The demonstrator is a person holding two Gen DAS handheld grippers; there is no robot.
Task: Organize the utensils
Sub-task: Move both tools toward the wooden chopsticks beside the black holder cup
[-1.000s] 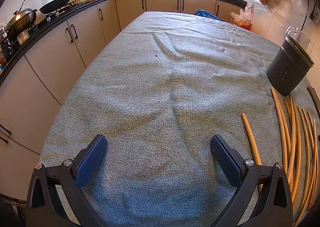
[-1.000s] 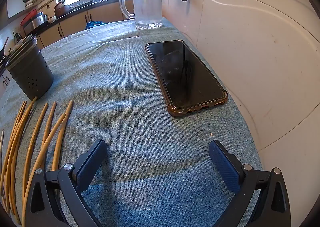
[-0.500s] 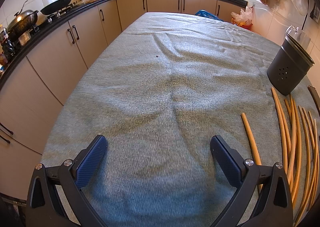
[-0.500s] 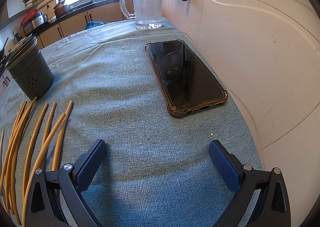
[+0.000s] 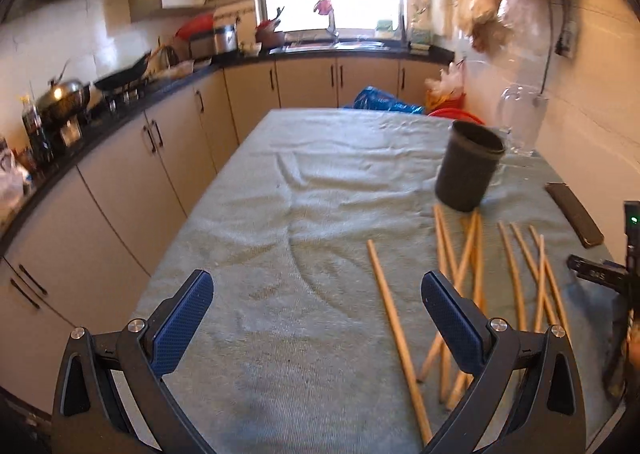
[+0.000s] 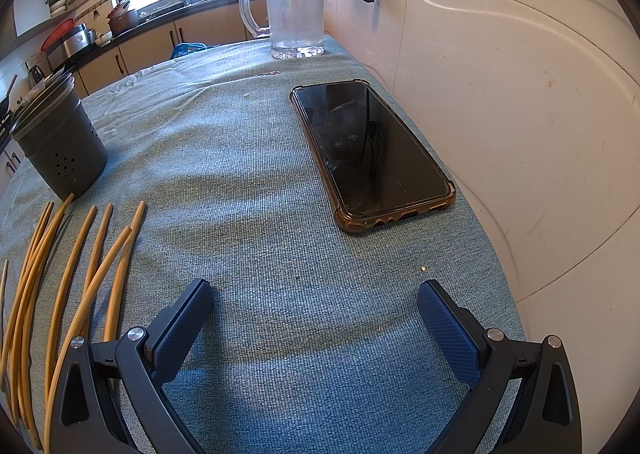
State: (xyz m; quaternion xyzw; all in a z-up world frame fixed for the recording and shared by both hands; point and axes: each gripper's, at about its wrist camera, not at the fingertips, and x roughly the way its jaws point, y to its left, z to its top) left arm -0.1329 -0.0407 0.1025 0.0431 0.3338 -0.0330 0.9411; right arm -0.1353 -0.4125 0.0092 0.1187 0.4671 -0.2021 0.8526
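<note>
Chopsticks (image 5: pixel 460 266) are lying scattered on the cloth-covered surface (image 5: pixel 280 214) in the left wrist view, just before the dark holder (image 5: pixel 468 170); one stick is running between the released, empty jaws of the left gripper (image 5: pixel 316 318). Kitchen cabinets and a window are showing behind. In the right wrist view, the chopsticks are lying left of the right gripper (image 6: pixel 312 318), whose jaws are spread and empty. Only this view is showing the whole phone (image 6: pixel 368 150) and glass mug (image 6: pixel 292 6) by the wall.
</note>
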